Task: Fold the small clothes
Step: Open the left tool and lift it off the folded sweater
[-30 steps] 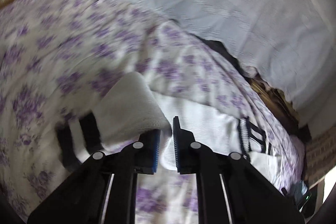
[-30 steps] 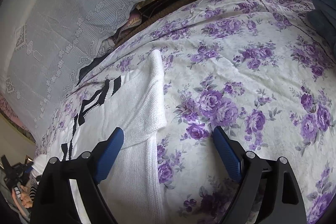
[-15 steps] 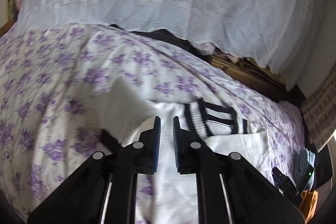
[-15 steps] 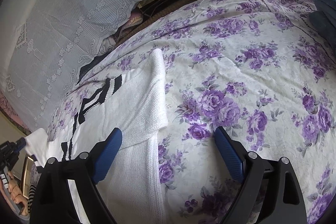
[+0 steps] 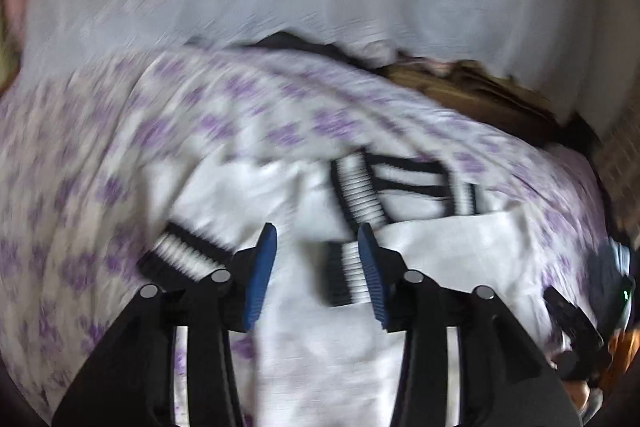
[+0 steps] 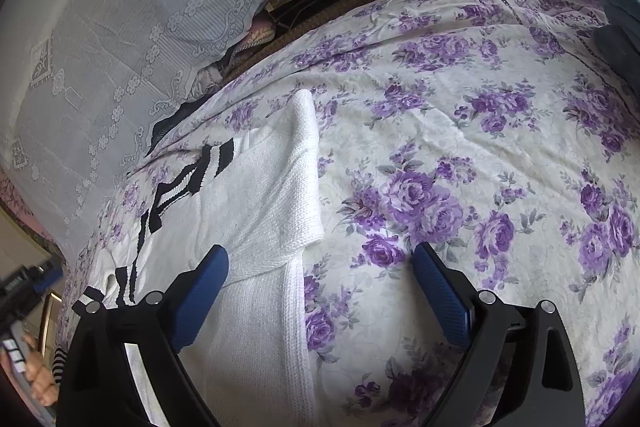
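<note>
White sweater (image 5: 320,327) flat beneath the left hand-held gripper (image 5: 318,251), jaws parted, empty.

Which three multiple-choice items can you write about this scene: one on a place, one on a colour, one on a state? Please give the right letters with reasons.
1. On what does the sweater lie?
A. a wooden floor
B. a floral bedsheet
C. a chair

2. What colour are the stripes on the cuffs?
A. black
B. red
C. green

3. How are both grippers now?
A. both shut on cloth
B. one open, one shut
C. both open and holding nothing

Answers:
1 B: the white knit is spread on the bedsheet with purple roses.
2 A: black bands cross the white ribbing on the cuffs and the collar.
3 C: the left gripper shows a gap between its blue pads with the sweater below it, and the right gripper is spread wide over the sweater's edge.
</note>
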Motion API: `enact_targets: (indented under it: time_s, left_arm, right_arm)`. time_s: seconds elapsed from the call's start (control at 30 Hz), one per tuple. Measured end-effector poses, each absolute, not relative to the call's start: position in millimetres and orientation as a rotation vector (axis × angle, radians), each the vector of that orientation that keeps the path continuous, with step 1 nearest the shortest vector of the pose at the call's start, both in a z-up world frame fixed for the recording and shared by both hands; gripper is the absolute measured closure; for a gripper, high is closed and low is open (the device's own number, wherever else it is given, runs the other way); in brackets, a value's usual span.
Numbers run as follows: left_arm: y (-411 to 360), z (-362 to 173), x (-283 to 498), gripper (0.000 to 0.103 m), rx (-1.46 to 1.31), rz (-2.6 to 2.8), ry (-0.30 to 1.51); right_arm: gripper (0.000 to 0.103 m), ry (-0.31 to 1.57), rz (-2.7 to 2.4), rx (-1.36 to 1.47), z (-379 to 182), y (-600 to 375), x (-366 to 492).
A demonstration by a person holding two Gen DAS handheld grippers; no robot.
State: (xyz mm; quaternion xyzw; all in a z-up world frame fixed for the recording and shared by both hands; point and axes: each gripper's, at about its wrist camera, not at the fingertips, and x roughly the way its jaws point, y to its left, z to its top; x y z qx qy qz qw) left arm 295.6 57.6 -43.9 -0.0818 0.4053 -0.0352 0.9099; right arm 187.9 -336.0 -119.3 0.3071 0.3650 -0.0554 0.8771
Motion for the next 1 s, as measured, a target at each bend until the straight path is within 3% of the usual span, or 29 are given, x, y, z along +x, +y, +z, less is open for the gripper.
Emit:
enact_targets:
  time_s: [0.17, 0.37, 0.5, 0.73, 0.8, 0.83, 0.87, 1.0]
  left_arm:
    - [130, -75, 288, 0.062, -0.315, 0.052, 0.888]
    - [134, -83, 295, 0.059, -0.277, 0.09, 0.925]
    - [136, -83, 287, 0.045, -0.295, 0.104, 0.943]
    - [142, -88, 294, 0.041, -0.309, 0.138, 0.942]
    - [136, -87, 302, 0.049, -0.285, 0.128, 0.928]
    - [133, -86, 306, 0.063, -0.269, 0.132, 0.923]
    - [130, -85, 309, 0.096, -0.251, 0.143, 0.922]
    - [111, -72, 309, 0.096, -0.177, 0.102, 0.906]
  right_arm:
    - [0.007, 0.767, -0.111, 0.63, -120, -336, 189]
    - [0.007, 0.765, -0.105, 0.631, -120, -336, 191]
    - [0.006, 0.767, -0.106, 0.629, -120, -335, 190]
    - [0.006, 0.767, -0.104, 0.627, -121, -335, 190]
    - [0.006, 0.769, -0.105, 0.626, -120, -335, 190]
    - [0.005, 0.769, -0.105, 0.625, -120, -335, 190]
    - [0.005, 0.768, -0.105, 0.626, -120, -335, 190]
    - [0.005, 0.768, -0.107, 0.626, -120, -334, 190]
